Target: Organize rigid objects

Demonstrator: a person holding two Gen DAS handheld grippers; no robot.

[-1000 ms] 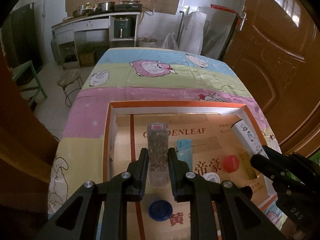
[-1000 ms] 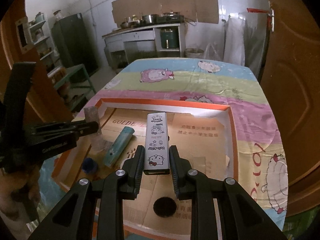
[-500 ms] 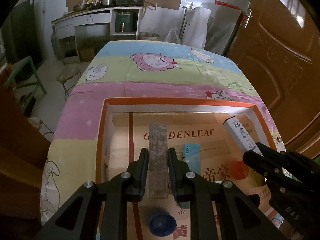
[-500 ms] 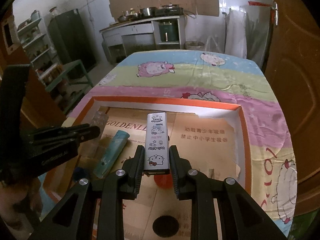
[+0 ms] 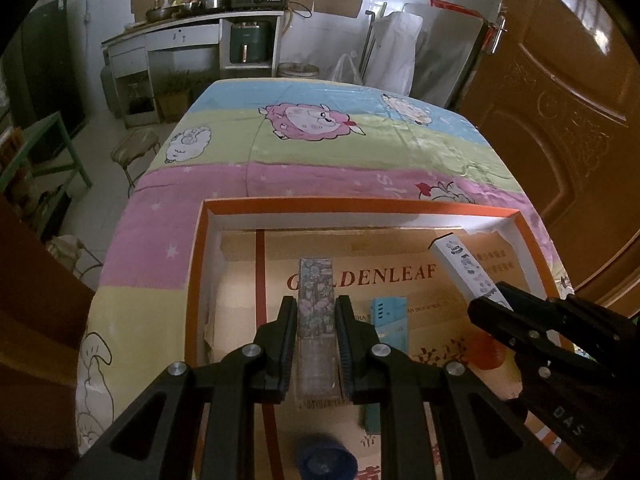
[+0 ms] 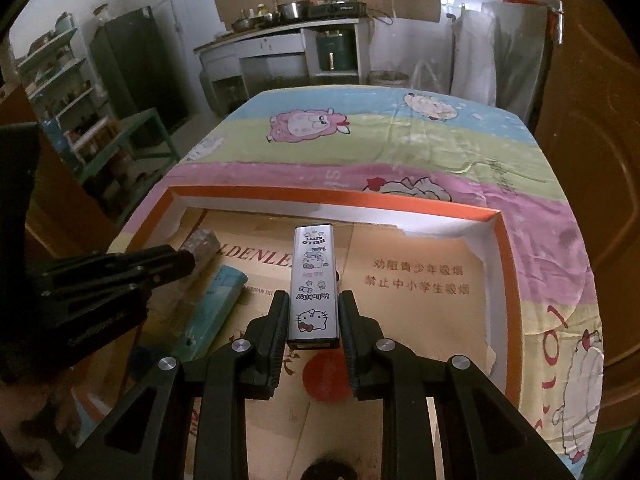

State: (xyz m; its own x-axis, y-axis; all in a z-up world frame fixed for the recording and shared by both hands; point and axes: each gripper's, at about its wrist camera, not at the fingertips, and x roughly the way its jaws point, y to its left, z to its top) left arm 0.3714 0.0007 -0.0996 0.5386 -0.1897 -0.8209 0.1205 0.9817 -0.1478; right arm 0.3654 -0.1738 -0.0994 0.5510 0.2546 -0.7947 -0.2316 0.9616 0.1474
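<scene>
In my left gripper (image 5: pixel 316 320) I have the floral-patterned bar (image 5: pixel 315 300), a long clear-bottomed stick, pinched between both fingers with no slack on either side; it points away from me over the left half of the orange-rimmed tray (image 5: pixel 360 204). My right gripper (image 6: pixel 314 320) is closed the same way on the white Hello Kitty case (image 6: pixel 315 280), both pads flat against its long sides, its far end aimed at the tray's back wall. I cannot tell whether either object rests on the cardboard liner (image 6: pixel 420 300) or is held just above it. Just to the right of the bar lies the teal lighter (image 5: pixel 388 320), lengthwise and close to my left gripper's right finger. A red round cap (image 6: pixel 324 376) sits on the liner right beneath the case, and a blue round cap (image 5: pixel 326 460) lies near the bottom edge of the left view. The right half of the liner, out to the tray's right wall, has nothing on it, and so has the strip along the back wall. Outside the rim, the cartoon-sheep quilt (image 5: pixel 320 148) stretches flat toward the far end of the table, with a brown door (image 5: pixel 560 120) close on the right.
</scene>
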